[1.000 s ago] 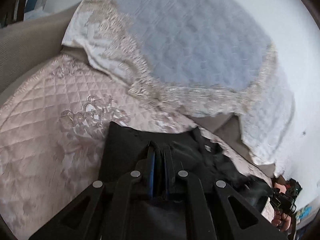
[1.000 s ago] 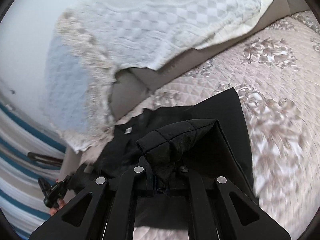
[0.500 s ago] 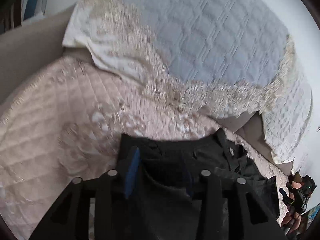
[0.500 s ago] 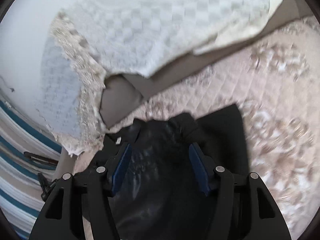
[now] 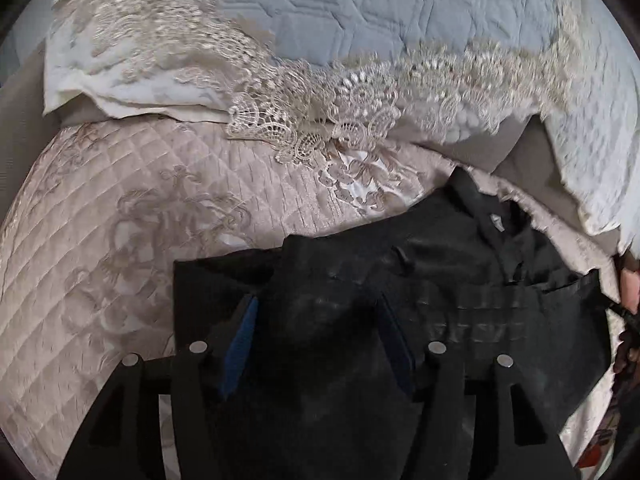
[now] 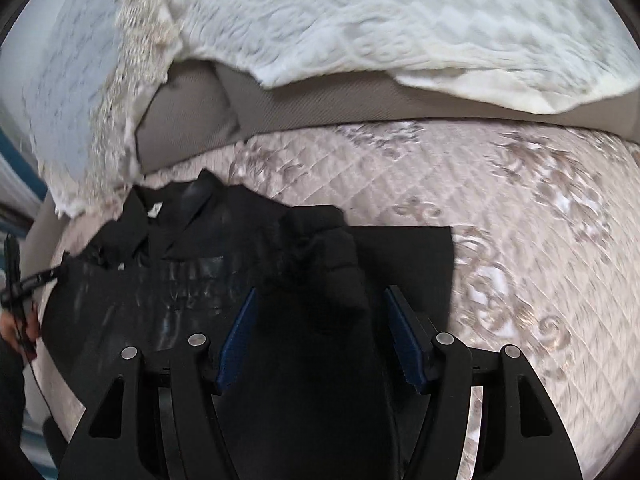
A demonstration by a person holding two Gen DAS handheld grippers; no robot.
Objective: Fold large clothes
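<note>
Left gripper (image 5: 318, 320) jaws spread, released, above black shirt (image 5: 460, 280). Right gripper (image 6: 320, 312) likewise released. Shirt lay on quilted cover (image 6: 540, 240); collar toward lace throw (image 5: 340, 92).

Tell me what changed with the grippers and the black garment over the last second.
Both grippers let go: the left gripper and right gripper, each shut on a pinch of the black garment a second ago, now stand open above it. The released fabric has dropped onto the quilted cover. The garment's collar stays towards the cushions.
</note>
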